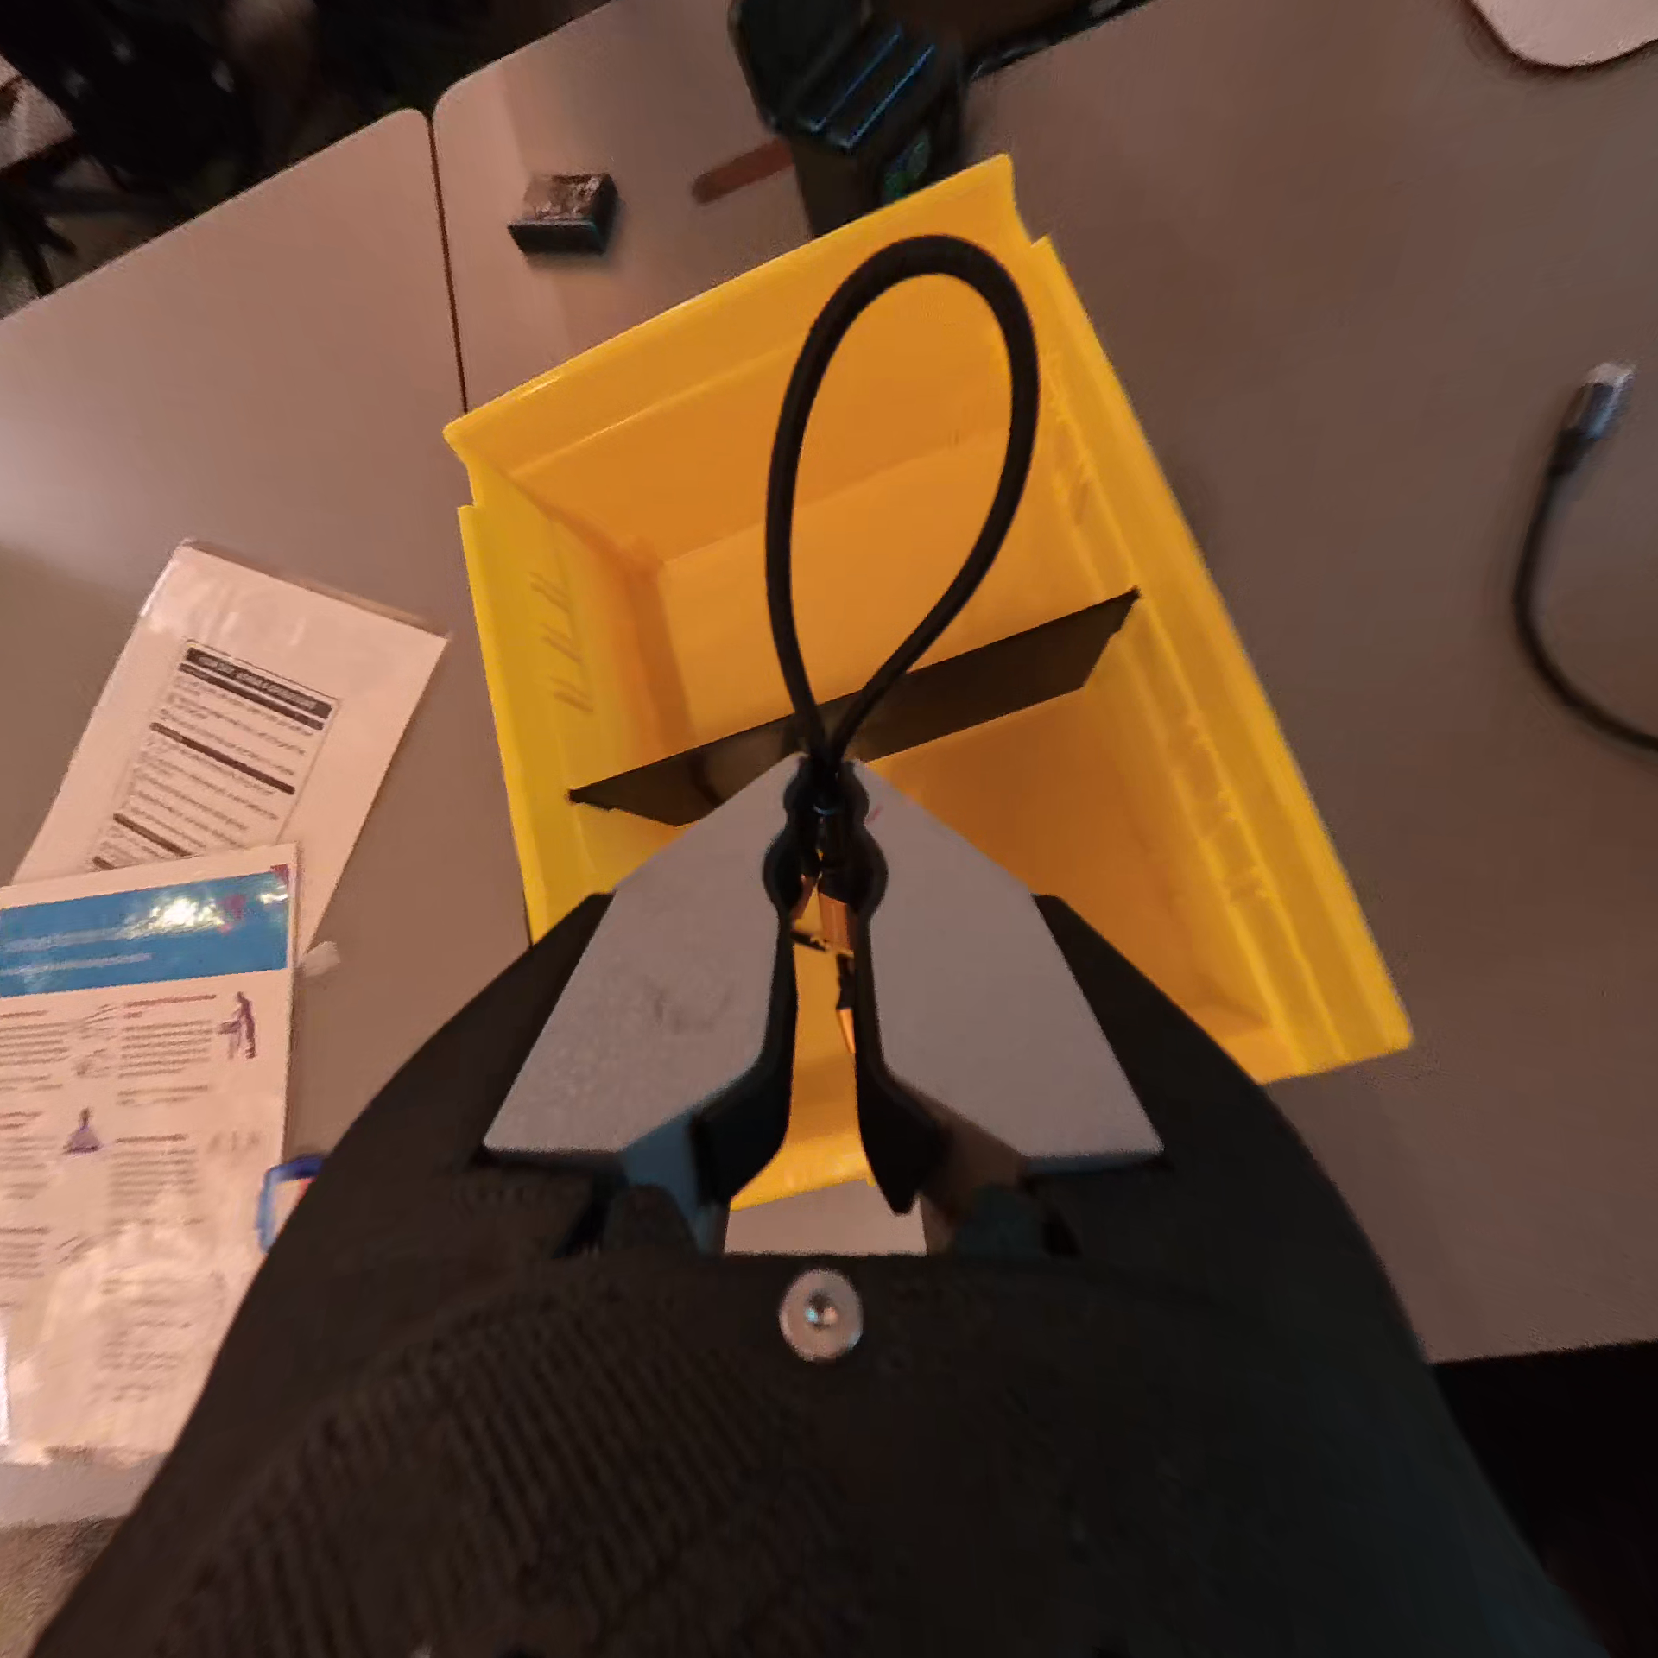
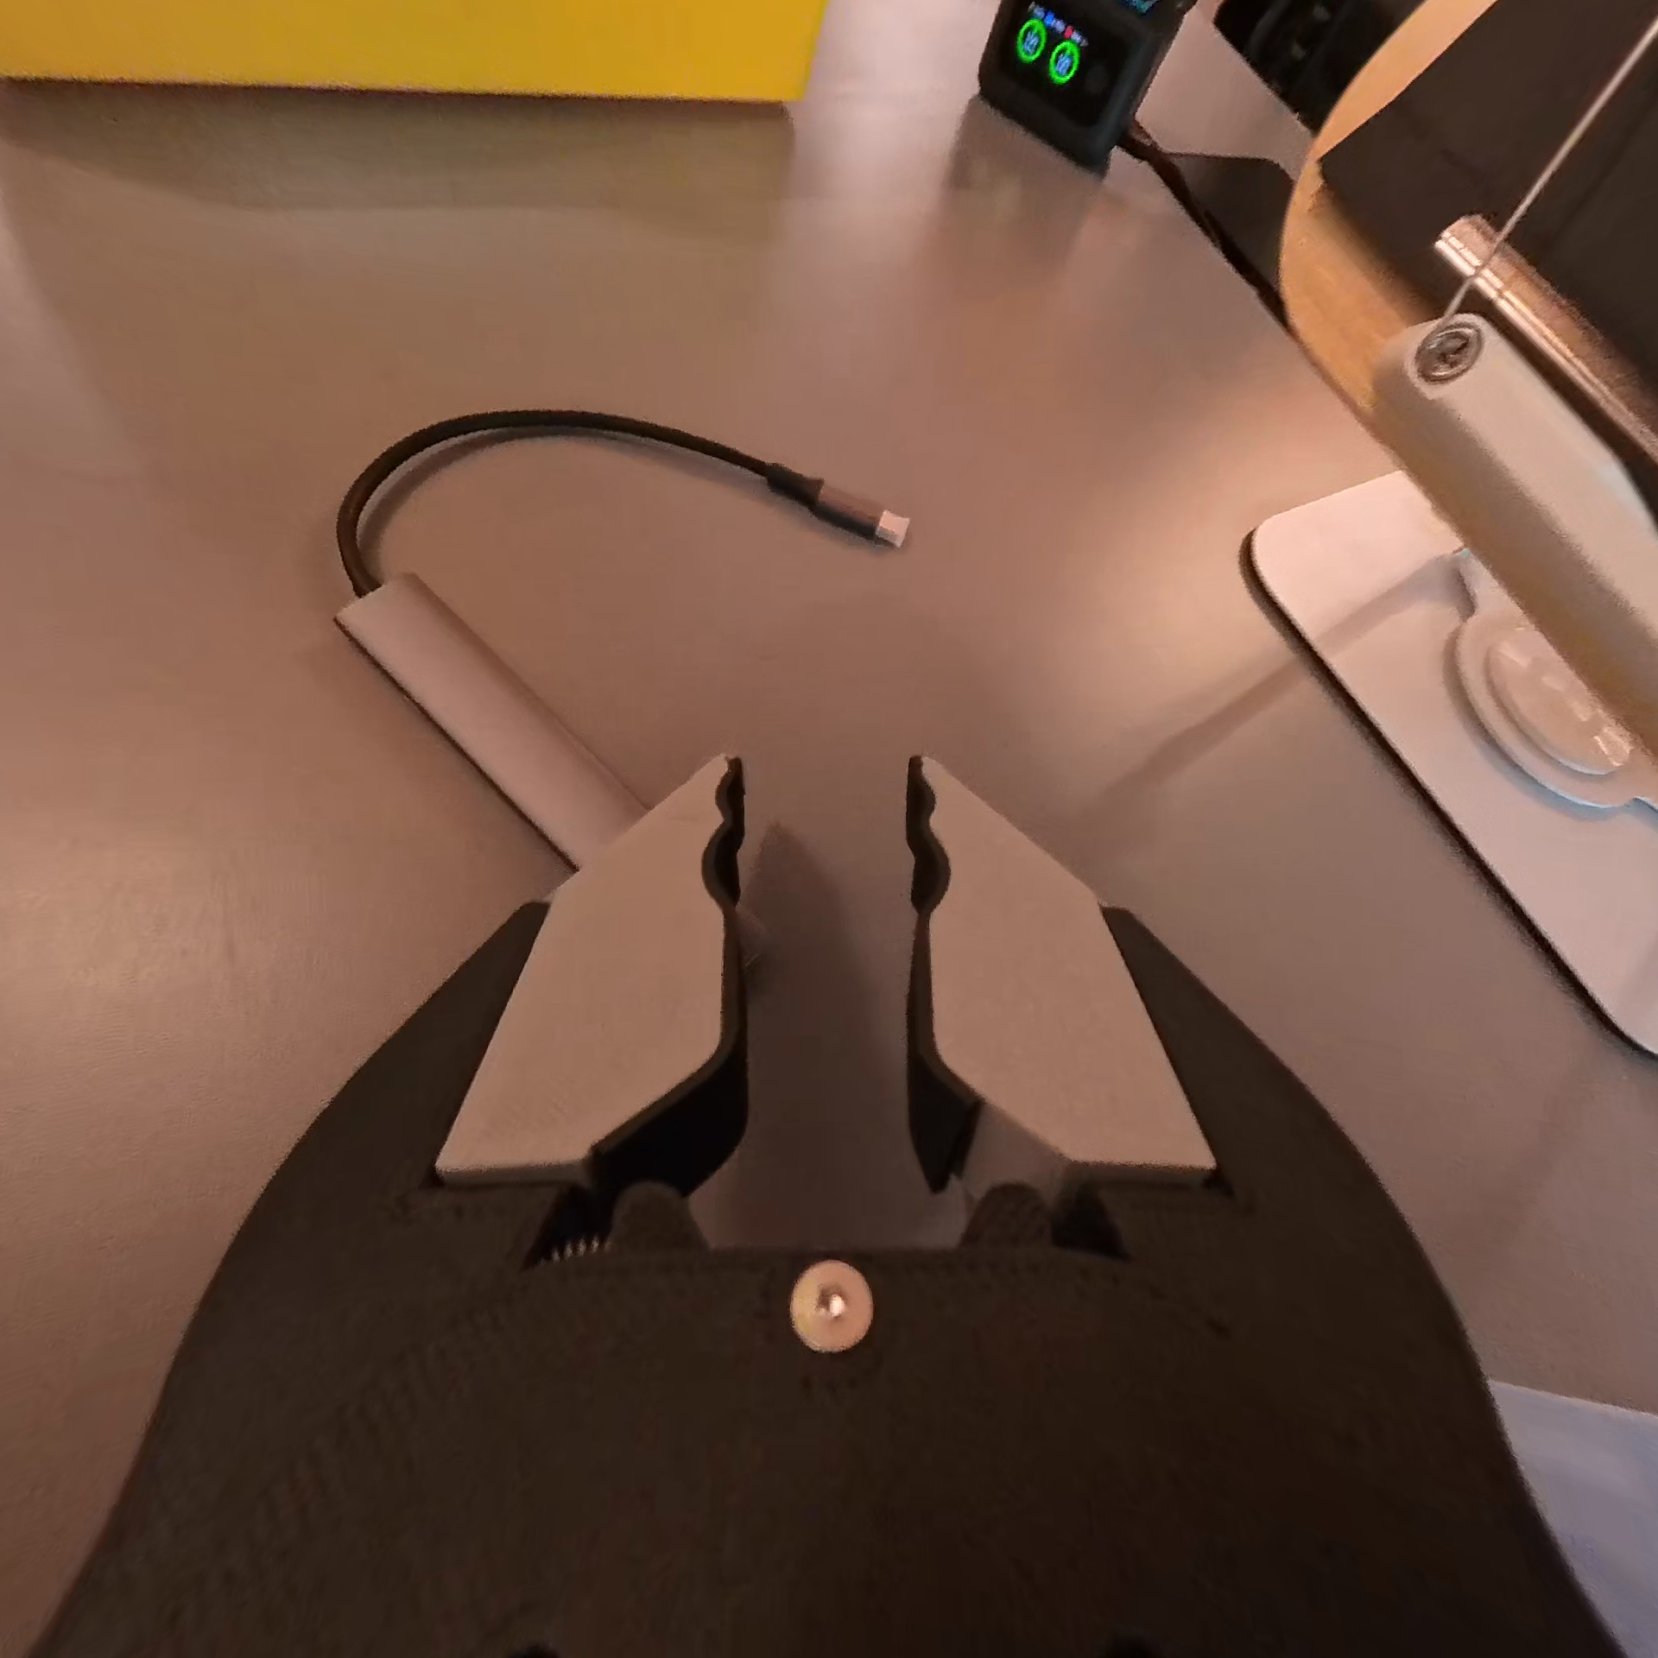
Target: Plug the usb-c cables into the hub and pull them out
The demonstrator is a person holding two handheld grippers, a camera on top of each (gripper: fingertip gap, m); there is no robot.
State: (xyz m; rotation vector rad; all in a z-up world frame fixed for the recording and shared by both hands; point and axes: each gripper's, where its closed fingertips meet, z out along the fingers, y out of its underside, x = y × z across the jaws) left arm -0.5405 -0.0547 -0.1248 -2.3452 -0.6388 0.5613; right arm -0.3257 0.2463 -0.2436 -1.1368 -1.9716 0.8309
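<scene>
Cable looped in my left gripper over the bin; right gripper poised over the hub.

My left gripper (image 1: 825, 807) is clamped on a short black usb-c cable (image 1: 897, 449), both ends pinched together so the loop stands out toward 12 o'clock above the yellow bin (image 1: 1166, 718) and its black divider (image 1: 1032, 664). I judge I've gripped near the plugs to keep them controllable for insertion. My right gripper (image 2: 824, 807) hangs low over the desk (image 2: 987, 359) with its jaws apart and nothing between them, angled down at the grey hub (image 2: 466, 691), which lies at 10 o'clock, partly hidden under my left finger. The hub's own lead (image 2: 556, 431) curls toward 12 o'clock, its plug lying free. Pinning the hub looks like the next job.
</scene>
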